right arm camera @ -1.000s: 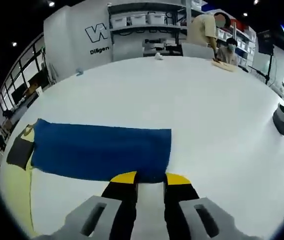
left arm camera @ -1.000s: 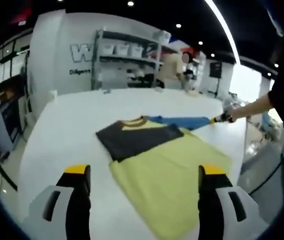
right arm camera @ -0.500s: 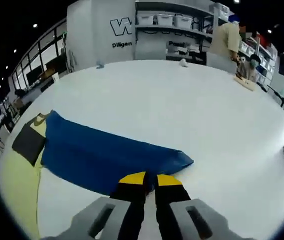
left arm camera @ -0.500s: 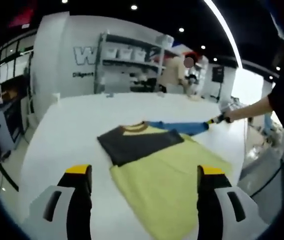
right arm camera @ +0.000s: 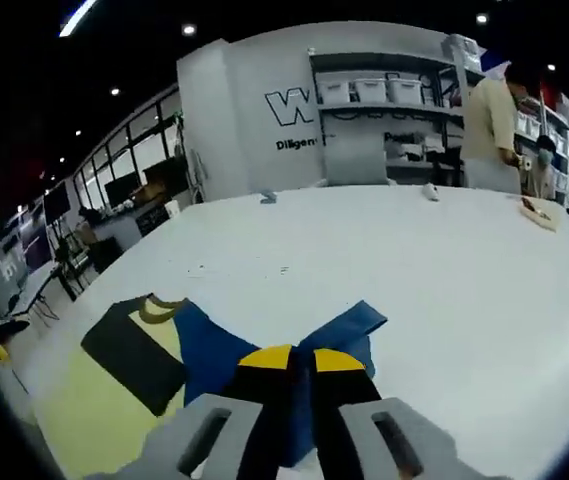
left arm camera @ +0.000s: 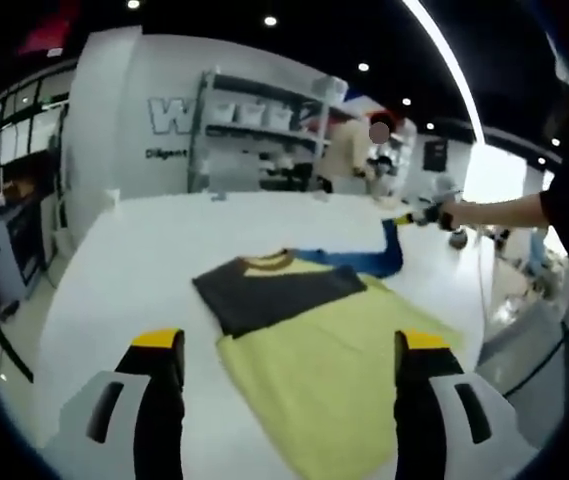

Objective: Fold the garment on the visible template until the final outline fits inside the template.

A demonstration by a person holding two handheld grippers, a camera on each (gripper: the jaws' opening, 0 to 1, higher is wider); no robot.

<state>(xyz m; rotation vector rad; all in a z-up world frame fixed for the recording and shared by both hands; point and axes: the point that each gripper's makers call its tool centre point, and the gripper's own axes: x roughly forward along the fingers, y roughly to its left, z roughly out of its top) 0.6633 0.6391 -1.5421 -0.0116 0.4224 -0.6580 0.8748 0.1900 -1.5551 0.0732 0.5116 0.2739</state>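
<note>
1. Lying flat on the white table [left arm camera: 144,260]: a shirt [left arm camera: 334,340] with a yellow body, spread near the middle of the left gripper view, collar [left arm camera: 269,262] pointing away.
2. Covering the left shoulder area: a dark sleeve [left arm camera: 264,290], already folded in over the chest.
3. Hanging above the near hem: the left gripper [left arm camera: 289,345], jaws spread wide and gripping nothing, well clear of the cloth.
4. Lifting off the table further right: the blue sleeve [left arm camera: 364,260], its cuff end rising toward the right gripper [left arm camera: 426,215] held at the end of the person's arm [left arm camera: 509,210].
5. Pinching that blue sleeve [right arm camera: 264,350] in the right gripper view: the right gripper [right arm camera: 291,358], jaws closed tight on the cuff, cloth draping down both sides.
6. Not making out any template outline on the table; too faint to tell.
7. Judging the handling: looking light, soft and limp, sagging wherever unsupported and likely sliding a little on the smooth top.
8. Judging the grip: taking it by an edge or corner in a firm pinch, as at the cuff, and carrying it low across the body to avoid dragging the folded dark sleeve out of place.
9. Judging the next hold: reaching for the hem corners nearest the left gripper for the lengthwise fold.
</note>
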